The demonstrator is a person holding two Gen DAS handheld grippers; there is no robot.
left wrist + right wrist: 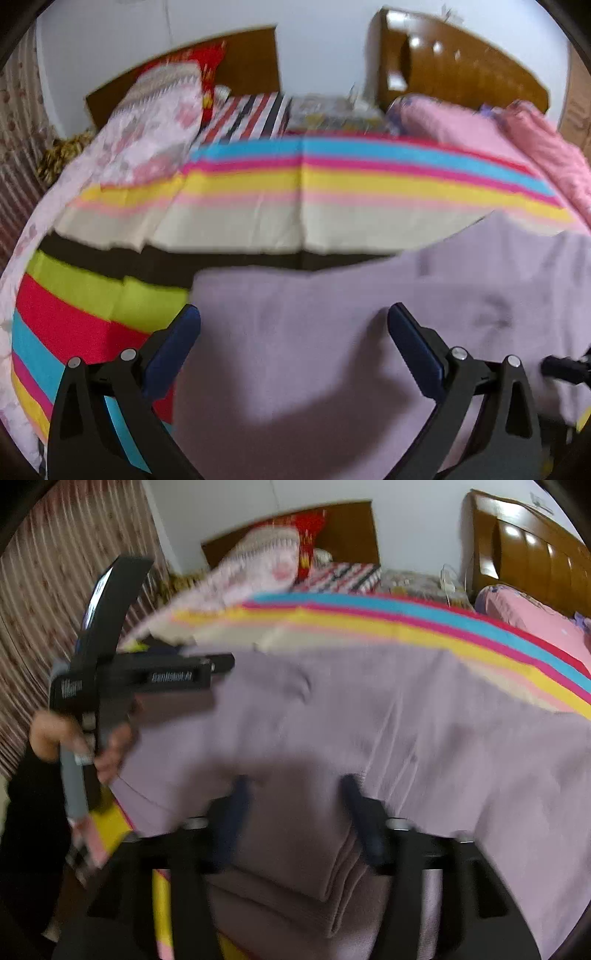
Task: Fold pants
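Lilac pants (332,350) lie spread on the striped bed (332,177) right under you; your left gripper (293,332) gapes wide and empty, and your right gripper (295,797) is parted over a folded edge, gripping nothing I can see. You look mid-fold, so next close on an edge and carry it across toward the far stripes.

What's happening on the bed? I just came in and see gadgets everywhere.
A person is folding lilac pants spread on a striped bedsheet. The left gripper hovers open over the fabric, gripping nothing. The right gripper is also open, above a folded, layered edge of the pants. Both views are blurred.
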